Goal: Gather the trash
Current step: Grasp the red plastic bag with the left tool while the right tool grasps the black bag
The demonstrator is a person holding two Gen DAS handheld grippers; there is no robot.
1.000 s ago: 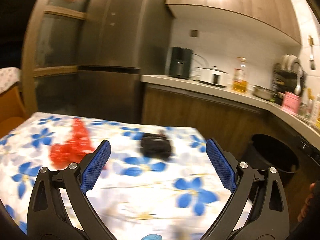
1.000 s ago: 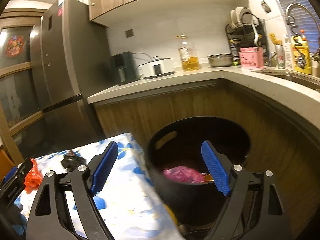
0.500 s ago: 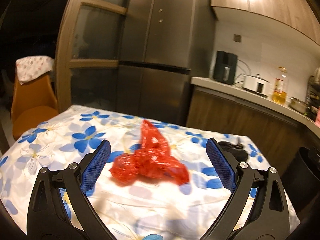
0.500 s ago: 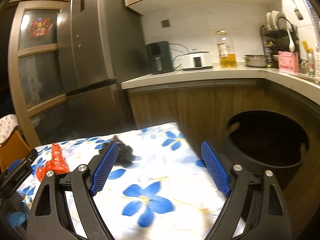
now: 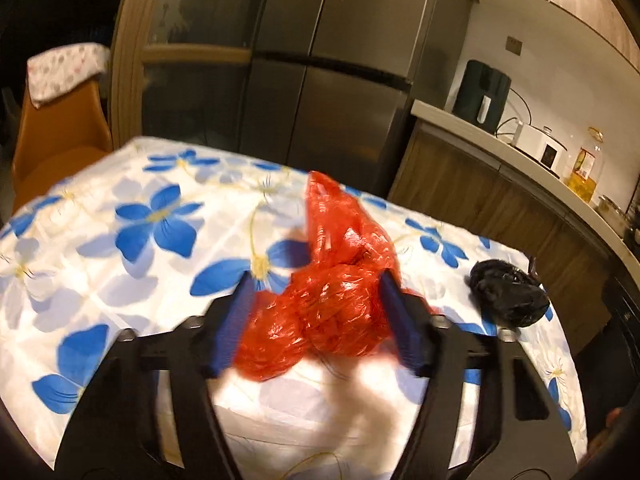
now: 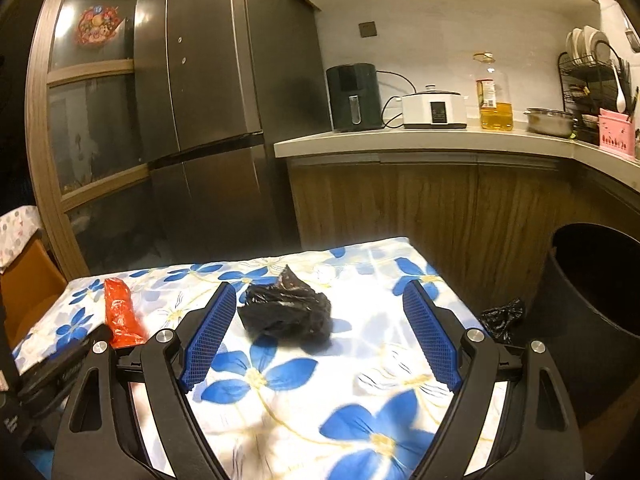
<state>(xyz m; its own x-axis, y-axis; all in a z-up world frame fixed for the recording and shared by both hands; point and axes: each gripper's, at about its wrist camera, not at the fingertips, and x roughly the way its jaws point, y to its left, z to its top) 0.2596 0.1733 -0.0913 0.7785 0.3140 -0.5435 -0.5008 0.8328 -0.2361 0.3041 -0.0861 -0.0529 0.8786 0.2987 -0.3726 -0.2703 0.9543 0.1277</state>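
The red bag [image 5: 336, 292] was thin, crinkled plastic film with a glossy sheen. The black bag [image 6: 290, 312] was crumpled plastic too, shiny only on its creases. The tablecloth [image 6: 360, 412] looked like smooth printed cloth. The gripper pads [image 6: 208, 336] were blue with a rough, gridded texture on matt black plastic arms. The fridge [image 6: 216, 80] showed brushed metal, and the cabinets [image 6: 420, 204] matt wood grain.

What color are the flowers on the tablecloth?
Blue, on the white tablecloth; clearest in the right wrist view.
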